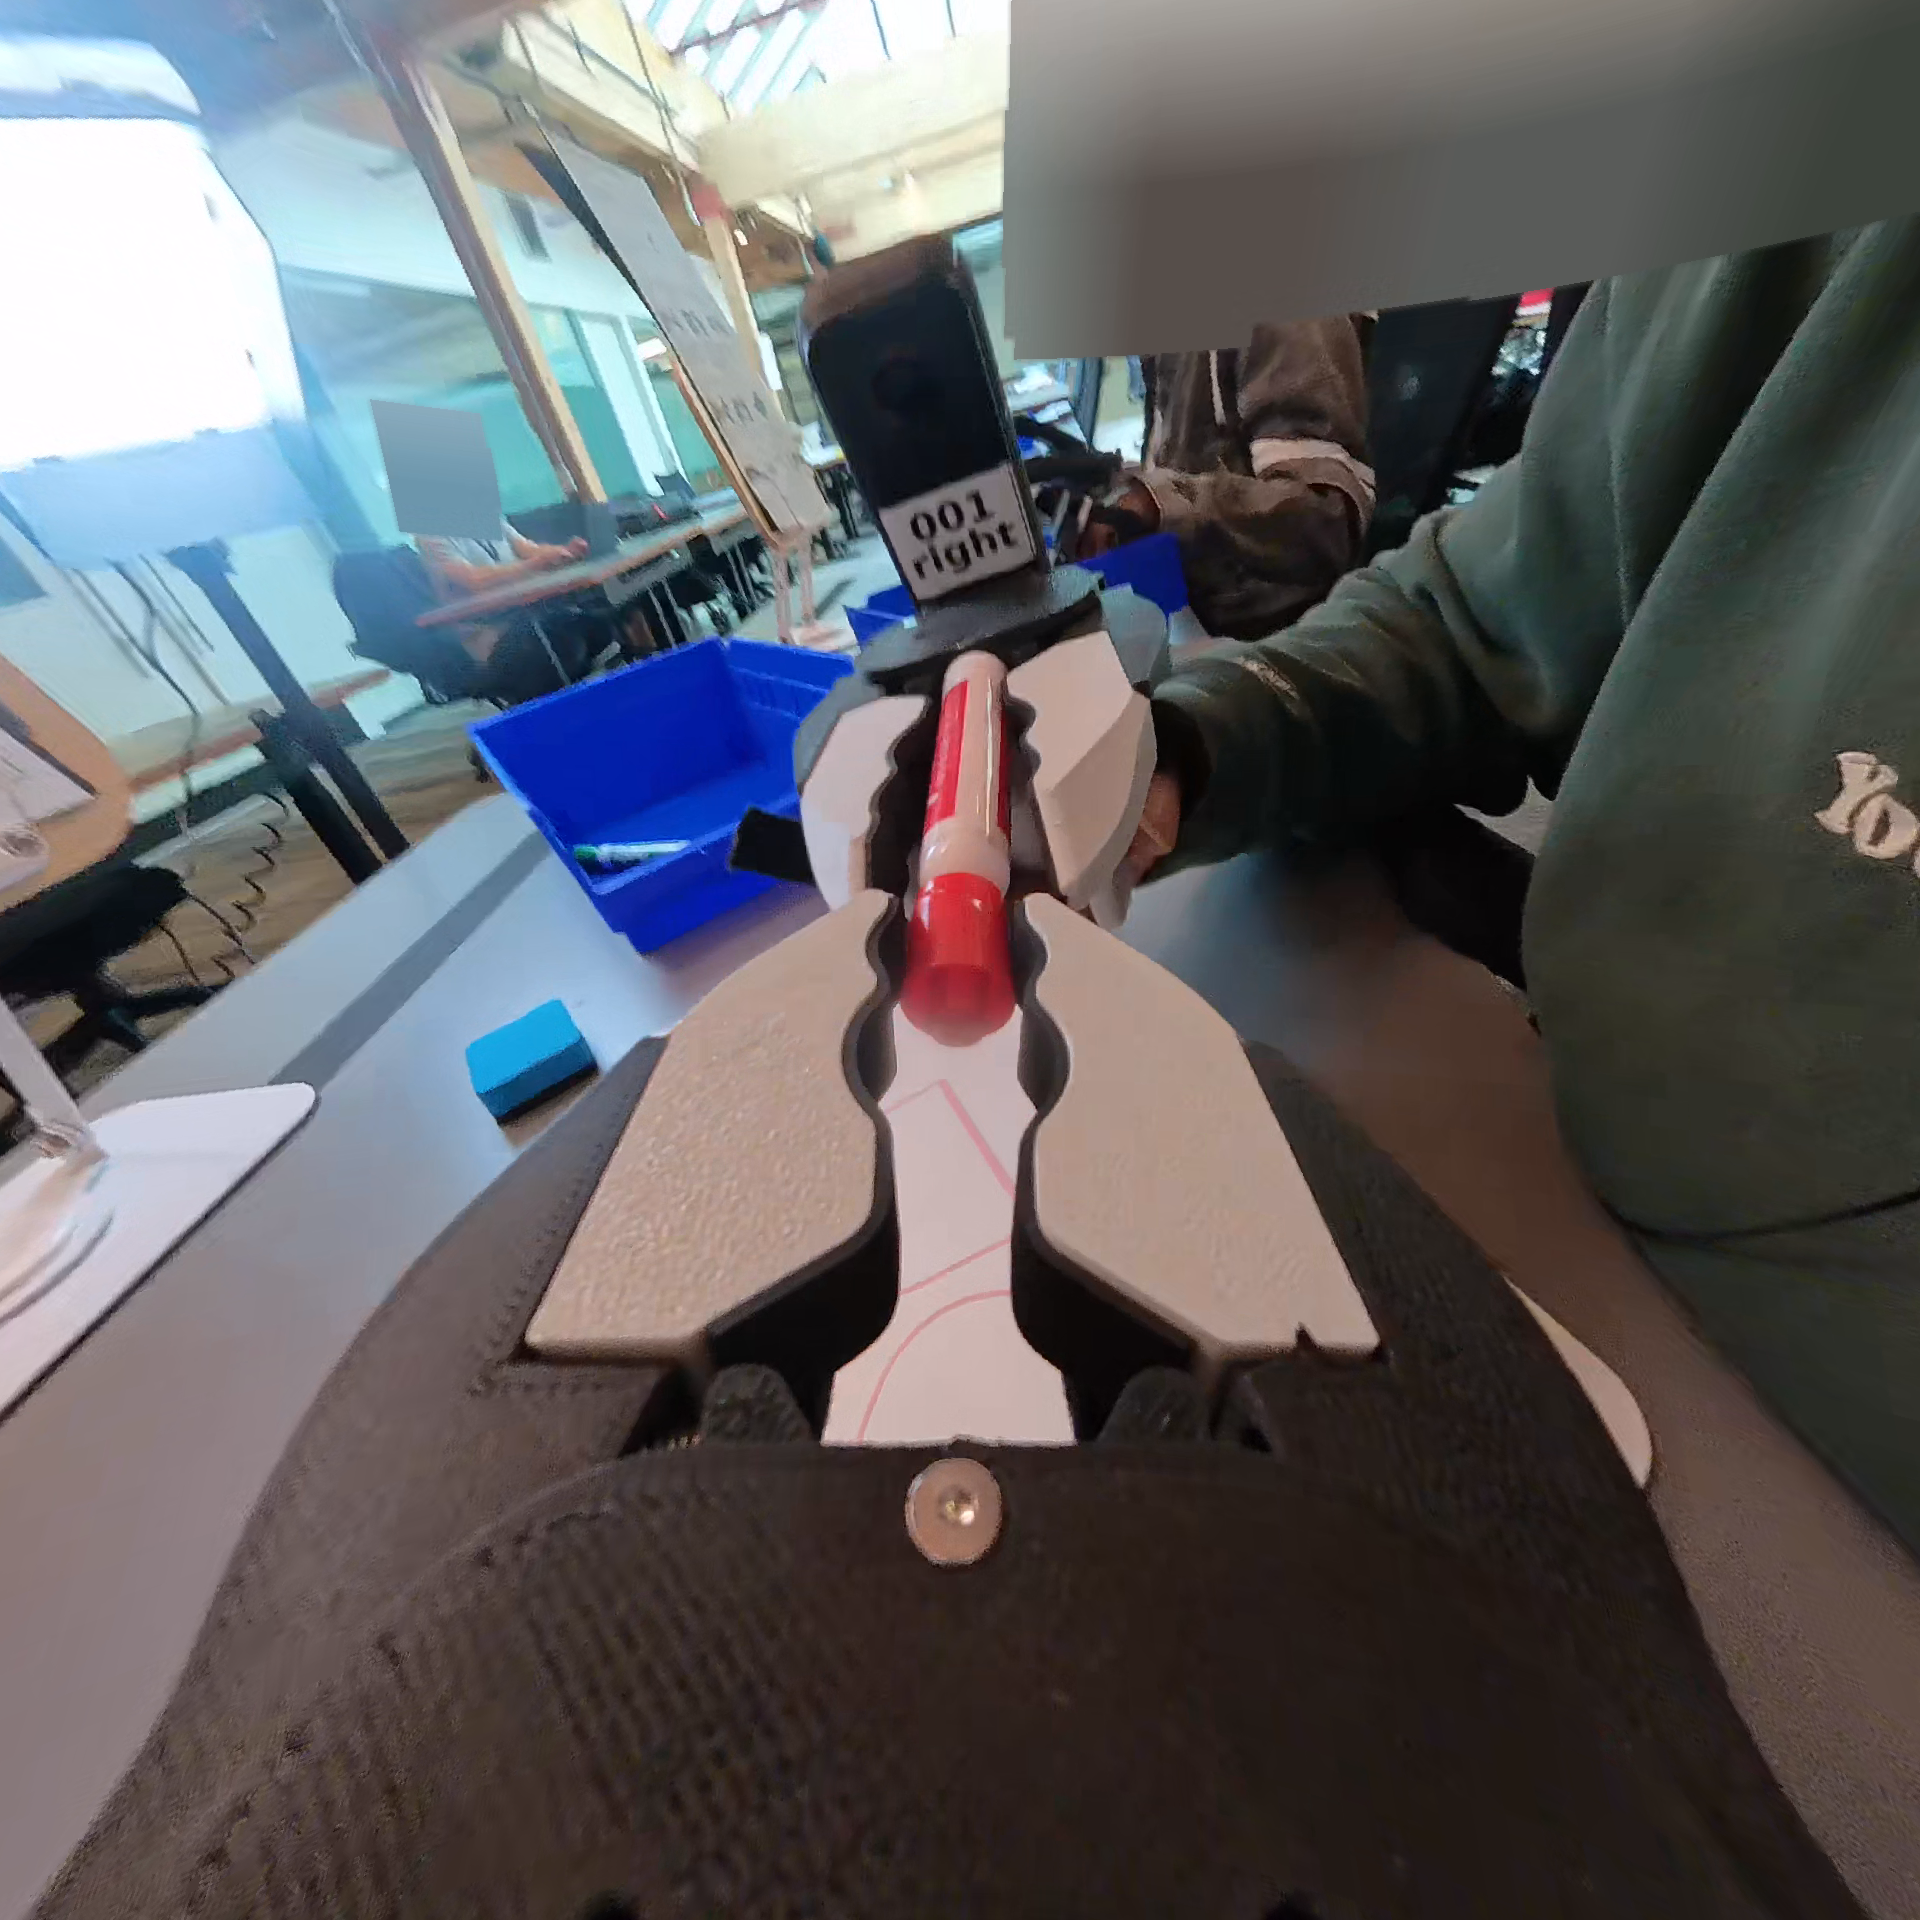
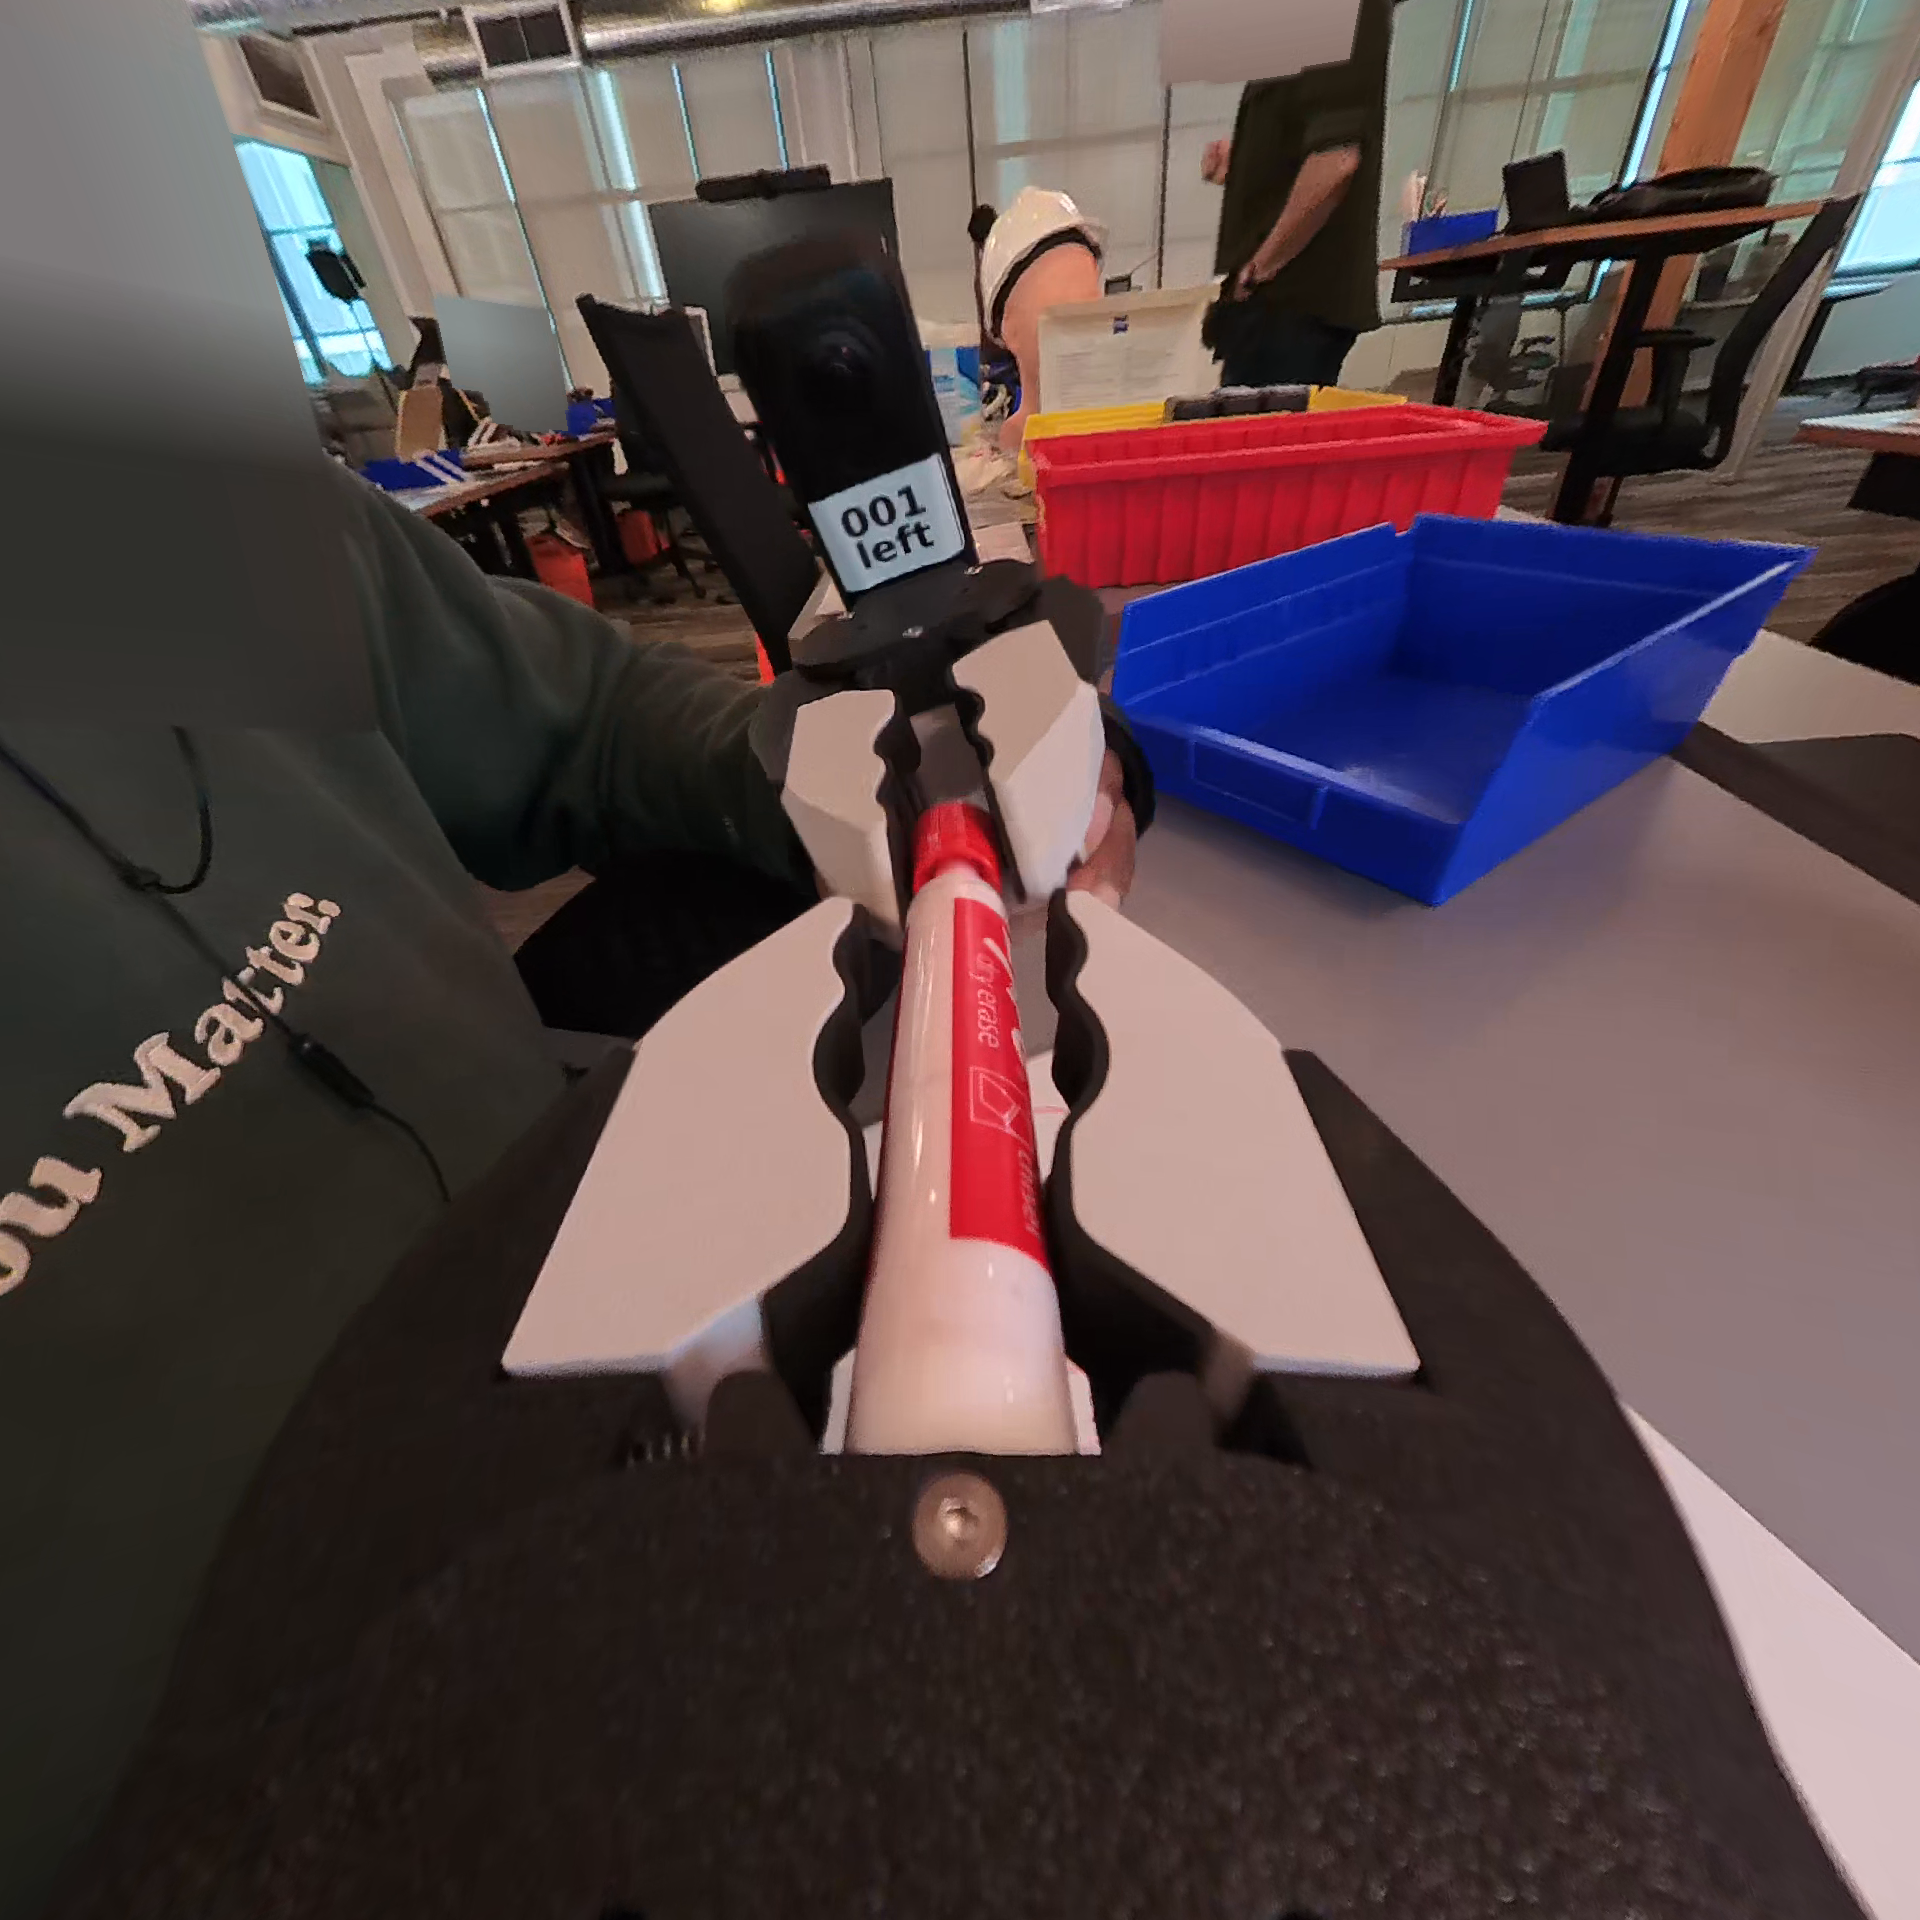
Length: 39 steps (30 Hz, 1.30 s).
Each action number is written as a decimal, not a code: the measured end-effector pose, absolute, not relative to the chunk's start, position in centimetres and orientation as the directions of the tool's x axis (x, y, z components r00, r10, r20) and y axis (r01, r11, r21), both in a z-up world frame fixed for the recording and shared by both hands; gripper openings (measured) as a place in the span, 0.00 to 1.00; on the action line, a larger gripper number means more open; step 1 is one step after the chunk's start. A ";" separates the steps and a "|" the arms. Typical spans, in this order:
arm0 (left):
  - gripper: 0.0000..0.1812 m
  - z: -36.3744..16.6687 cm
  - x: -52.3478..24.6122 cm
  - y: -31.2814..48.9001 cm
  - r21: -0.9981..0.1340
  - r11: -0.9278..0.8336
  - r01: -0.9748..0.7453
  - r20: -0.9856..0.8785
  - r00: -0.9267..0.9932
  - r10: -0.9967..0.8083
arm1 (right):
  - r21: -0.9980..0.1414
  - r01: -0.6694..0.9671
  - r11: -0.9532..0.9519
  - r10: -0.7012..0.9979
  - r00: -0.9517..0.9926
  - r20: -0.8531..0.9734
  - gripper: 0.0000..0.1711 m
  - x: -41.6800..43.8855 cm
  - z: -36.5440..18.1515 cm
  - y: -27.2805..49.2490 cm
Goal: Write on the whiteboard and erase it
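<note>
1. Red lines already show on the whiteboard (image 1: 935, 1299), low between the left gripper's (image 1: 956, 925) fingers. So I think the writing is done and the pen is being closed, but the cap could just as well be coming off.
2. Left fingers are almost closed. They seem to pinch the red cap (image 1: 954, 956), which sits on the end of the marker (image 1: 966, 790).
3. At 9 o'clock from the cap, a blue eraser (image 1: 530, 1058) lies on the grey counter (image 1: 312, 1351), well apart. At 11 o'clock stands a blue bin (image 1: 665, 769).
4. Right gripper (image 2: 956, 925) faces the left one. Its fingers are nearly closed too and squeeze the white and red body of the marker.
5. Next, I think, the pen must be put down. Then one gripper has to open, pick up the eraser and rub the lines away.
</note>
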<state>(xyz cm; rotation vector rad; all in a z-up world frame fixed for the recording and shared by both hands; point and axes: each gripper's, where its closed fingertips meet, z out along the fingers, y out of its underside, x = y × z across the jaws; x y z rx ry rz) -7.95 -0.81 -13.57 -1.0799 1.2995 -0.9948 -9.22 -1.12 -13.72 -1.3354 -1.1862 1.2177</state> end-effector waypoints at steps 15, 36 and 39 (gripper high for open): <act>0.10 -17.4 -8.5 0.0 -0.785 0.536 -0.312 -0.582 0.075 -0.809 | -0.931 0.038 -0.362 0.932 0.040 -0.361 0.19 -10.1 -16.9 -1.0; 0.11 -18.7 -9.2 2.1 -0.677 0.551 -0.488 -0.657 0.063 -0.751 | -0.913 0.404 0.053 0.976 0.174 0.134 0.30 -5.7 -16.9 2.0; 0.11 -20.0 -8.6 1.3 -0.646 0.557 -0.523 -0.654 0.002 -0.756 | -0.795 0.577 0.188 0.935 0.143 0.325 0.30 -5.4 -18.4 1.2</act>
